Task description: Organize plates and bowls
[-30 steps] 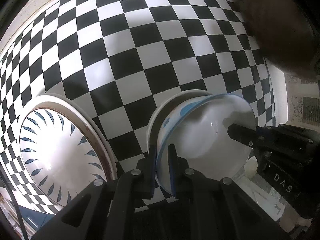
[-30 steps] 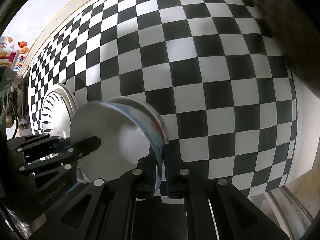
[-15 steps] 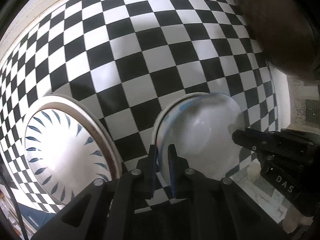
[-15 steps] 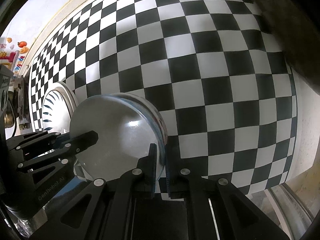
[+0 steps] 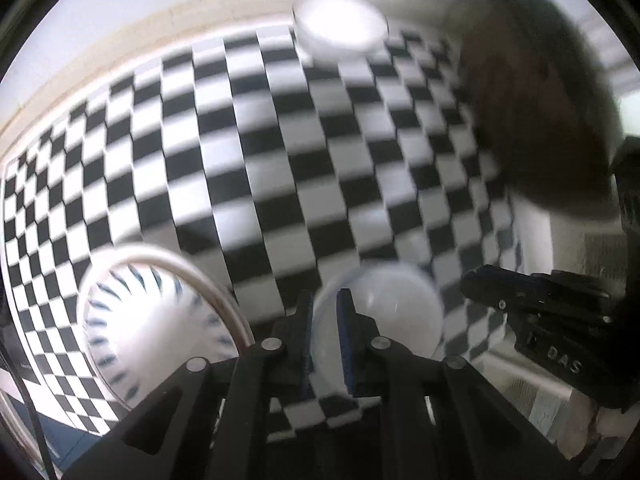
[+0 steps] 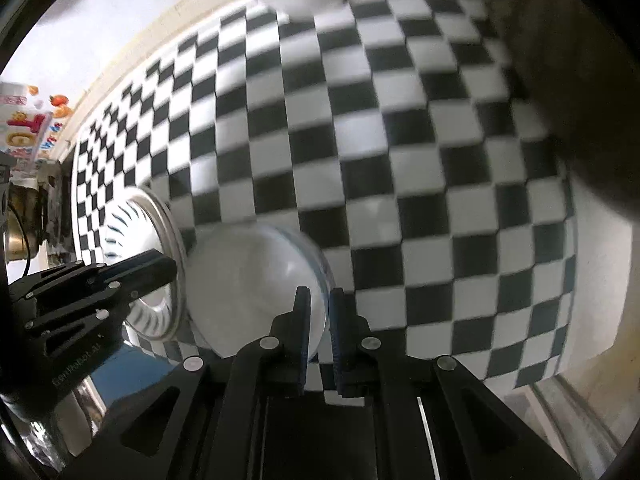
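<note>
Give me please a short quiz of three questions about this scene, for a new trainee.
1. True or false: each hand-held gripper, left and right, pinches the rim of the same bowl.
2. Multiple choice: what lies beside that bowl, toward the left gripper's side? A) a red mug B) a plate with blue leaf marks C) a fork
3. Fill in: at the far edge of the checkered cloth stands a white ____.

Key: 1 true. 2 B. 3 bowl.
</note>
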### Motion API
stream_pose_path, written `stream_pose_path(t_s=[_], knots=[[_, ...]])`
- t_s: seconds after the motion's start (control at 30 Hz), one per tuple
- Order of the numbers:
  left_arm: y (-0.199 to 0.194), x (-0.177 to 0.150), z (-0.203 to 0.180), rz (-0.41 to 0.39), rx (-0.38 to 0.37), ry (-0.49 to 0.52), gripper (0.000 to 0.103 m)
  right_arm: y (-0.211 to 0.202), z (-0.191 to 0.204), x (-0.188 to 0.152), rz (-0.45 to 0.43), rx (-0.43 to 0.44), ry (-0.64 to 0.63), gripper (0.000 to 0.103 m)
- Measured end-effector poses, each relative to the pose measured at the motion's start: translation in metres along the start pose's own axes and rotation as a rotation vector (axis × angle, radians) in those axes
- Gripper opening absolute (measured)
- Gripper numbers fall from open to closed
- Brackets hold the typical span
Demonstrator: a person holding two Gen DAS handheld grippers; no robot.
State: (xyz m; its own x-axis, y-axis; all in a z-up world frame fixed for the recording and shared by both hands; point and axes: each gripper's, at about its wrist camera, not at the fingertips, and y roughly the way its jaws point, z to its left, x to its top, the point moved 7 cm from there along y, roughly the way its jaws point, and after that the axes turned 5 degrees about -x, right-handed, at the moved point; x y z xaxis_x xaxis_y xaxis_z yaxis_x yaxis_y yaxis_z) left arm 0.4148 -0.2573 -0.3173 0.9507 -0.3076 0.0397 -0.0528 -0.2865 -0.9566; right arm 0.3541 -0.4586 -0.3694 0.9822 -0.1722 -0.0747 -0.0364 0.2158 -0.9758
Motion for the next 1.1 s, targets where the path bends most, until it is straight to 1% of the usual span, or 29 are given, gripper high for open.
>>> stream_pose_path(t_s=[0.03, 0.07, 0.1, 0.17, 0.2, 0.27, 0.33, 0.43, 0.57, 0.63, 0.7, 0.77, 0.83, 0.87, 0.93, 1.0, 1.03, 1.1], knots=[[-0.005, 0.01, 0.001, -0.017, -0.002, -0.006, 0.017, -0.009, -0.001, 0.009, -0.024, 0.0, 0.0, 0.029], [-0.008, 0.021, 0.002, -0.032, -0.004, -0.014, 0.019, -0.018, -0.001, 0.02, -0.048, 0.001, 0.0, 0.039], [-0.012, 0.037, 0.004, -0.047, -0.006, -0.032, 0.02, -0.026, -0.002, 0.033, -0.071, 0.001, 0.002, 0.045], [-0.016, 0.062, 0.009, -0.068, -0.016, -0.06, 0.02, -0.039, -0.003, 0.061, -0.118, 0.006, 0.01, 0.045], [-0.017, 0.08, 0.012, -0.082, -0.014, -0.075, 0.02, -0.044, -0.003, 0.076, -0.137, 0.0, 0.01, 0.045], [-0.015, 0.111, 0.018, -0.099, -0.005, -0.098, 0.02, -0.05, -0.001, 0.111, -0.173, -0.021, 0.003, 0.045], [-0.008, 0.137, 0.024, -0.095, -0.003, -0.117, 0.02, -0.05, -0.001, 0.148, -0.197, -0.05, 0.0, 0.045], [0.012, 0.172, 0.031, -0.065, -0.024, -0.147, 0.02, -0.039, -0.001, 0.201, -0.196, -0.075, 0.006, 0.045], [0.042, 0.207, 0.038, -0.014, -0.048, -0.188, 0.02, -0.014, -0.003, 0.257, -0.173, -0.124, 0.001, 0.045], [0.06, 0.22, 0.042, 0.024, -0.066, -0.203, 0.02, -0.003, -0.004, 0.274, -0.156, -0.139, -0.003, 0.045], [0.073, 0.23, 0.047, 0.054, -0.064, -0.205, 0.02, 0.012, -0.006, 0.287, -0.132, -0.153, -0.003, 0.045], [0.082, 0.235, 0.048, 0.073, -0.074, -0.199, 0.02, 0.023, -0.008, 0.295, -0.115, -0.16, -0.002, 0.045], [0.09, 0.24, 0.05, 0.093, -0.069, -0.197, 0.02, 0.033, -0.007, 0.301, -0.099, -0.165, 0.0, 0.044], [0.094, 0.241, 0.051, 0.101, -0.067, -0.195, 0.019, 0.037, -0.007, 0.305, -0.093, -0.165, 0.002, 0.043], [0.1, 0.244, 0.051, 0.11, -0.069, -0.185, 0.019, 0.044, -0.01, 0.31, -0.081, -0.167, 0.009, 0.035], [0.105, 0.246, 0.05, 0.112, -0.073, -0.174, 0.015, 0.052, -0.013, 0.314, -0.062, -0.157, 0.022, 0.019], [0.105, 0.245, 0.049, 0.111, -0.081, -0.173, 0.011, 0.055, -0.014, 0.316, -0.051, -0.157, 0.028, 0.015], [0.105, 0.246, 0.047, 0.111, -0.083, -0.171, 0.009, 0.058, -0.017, 0.316, -0.051, -0.174, 0.029, 0.007]])
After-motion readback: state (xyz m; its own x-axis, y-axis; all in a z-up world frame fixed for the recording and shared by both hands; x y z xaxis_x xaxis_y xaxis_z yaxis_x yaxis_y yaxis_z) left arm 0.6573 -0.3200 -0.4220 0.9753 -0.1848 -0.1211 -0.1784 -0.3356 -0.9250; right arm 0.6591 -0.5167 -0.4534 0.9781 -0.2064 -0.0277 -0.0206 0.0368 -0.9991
